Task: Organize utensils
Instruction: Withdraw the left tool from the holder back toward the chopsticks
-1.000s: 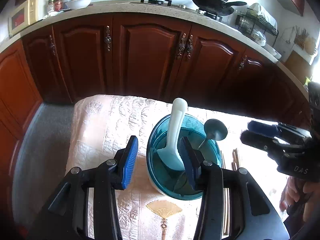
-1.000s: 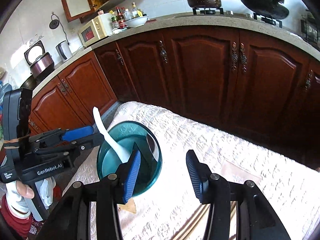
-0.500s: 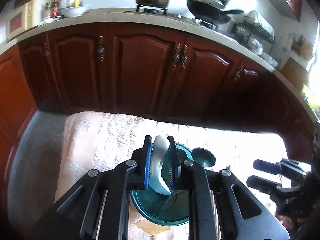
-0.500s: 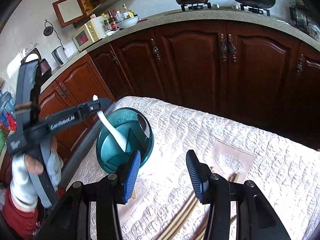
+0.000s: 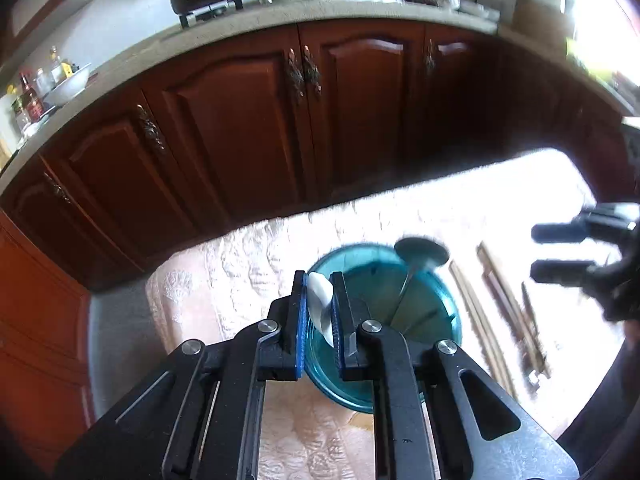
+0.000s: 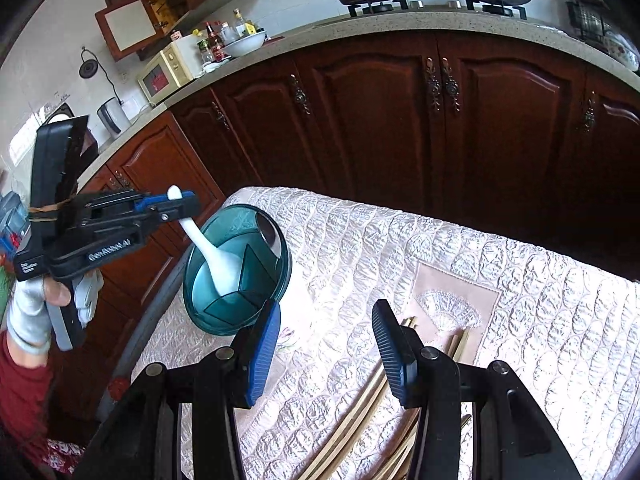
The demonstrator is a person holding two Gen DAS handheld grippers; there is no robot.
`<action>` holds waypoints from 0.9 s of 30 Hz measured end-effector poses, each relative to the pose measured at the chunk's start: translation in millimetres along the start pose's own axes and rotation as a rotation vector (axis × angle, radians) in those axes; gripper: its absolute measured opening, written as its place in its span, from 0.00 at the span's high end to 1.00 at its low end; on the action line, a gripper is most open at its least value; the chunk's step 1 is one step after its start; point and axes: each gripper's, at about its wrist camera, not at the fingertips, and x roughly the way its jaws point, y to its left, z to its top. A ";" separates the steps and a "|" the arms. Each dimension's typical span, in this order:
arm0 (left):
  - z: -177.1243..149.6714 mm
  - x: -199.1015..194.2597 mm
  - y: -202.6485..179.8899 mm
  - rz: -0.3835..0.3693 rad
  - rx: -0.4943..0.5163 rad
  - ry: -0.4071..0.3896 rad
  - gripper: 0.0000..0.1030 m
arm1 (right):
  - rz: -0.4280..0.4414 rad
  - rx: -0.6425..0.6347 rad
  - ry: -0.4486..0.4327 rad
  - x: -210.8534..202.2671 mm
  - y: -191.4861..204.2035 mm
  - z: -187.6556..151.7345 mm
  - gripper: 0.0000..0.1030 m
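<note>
My left tool (image 5: 320, 312) has just clenched on the white spoon (image 6: 218, 258) in the teal holder (image 6: 280, 268); my right tool (image 6: 326, 344) hangs released.

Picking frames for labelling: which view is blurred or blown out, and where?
Left wrist view: motion-blurred throughout, tablecloth washed out to white at right, right tongs smeared; white spoon still readable. Right wrist view: sharp, evenly lit, teal bowl and chopsticks clear; fisheye bends the countertop.
</note>
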 end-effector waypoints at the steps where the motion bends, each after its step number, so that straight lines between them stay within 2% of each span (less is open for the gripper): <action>1: -2.7 2.4 0.2 -0.003 -0.003 0.005 0.91 | 0.000 -0.003 0.003 1.8 0.6 2.9 0.56; 4: -12.9 7.0 4.8 -0.029 -0.079 -0.008 0.91 | 0.000 -0.002 0.012 4.4 -1.5 2.0 0.56; 6: -18.7 8.0 7.6 -0.028 -0.123 -0.020 0.87 | -0.002 0.005 0.019 6.5 -2.9 0.1 0.56; 9: -27.2 6.3 8.3 -0.018 -0.180 -0.030 0.63 | -0.008 0.001 0.040 9.9 -3.3 -2.6 0.56; 10: -28.1 5.0 7.4 -0.015 -0.193 -0.040 0.57 | -0.015 -0.003 0.042 10.6 -2.4 -3.3 0.55; 12: -32.2 0.1 4.6 0.010 -0.213 -0.047 0.52 | -0.023 -0.006 0.044 11.2 -2.3 -7.3 0.55; 18: -41.1 -20.2 -13.0 0.090 -0.265 -0.071 0.48 | -0.043 -0.005 0.059 12.5 -1.8 -18.0 0.55; 22: -47.3 -33.8 -22.9 0.117 -0.320 -0.093 0.48 | -0.051 -0.009 0.050 7.0 -0.6 -24.4 0.55; 27: -54.1 -51.1 -47.4 0.195 -0.321 -0.119 0.48 | -0.081 0.001 0.037 -5.5 -4.5 -34.6 0.55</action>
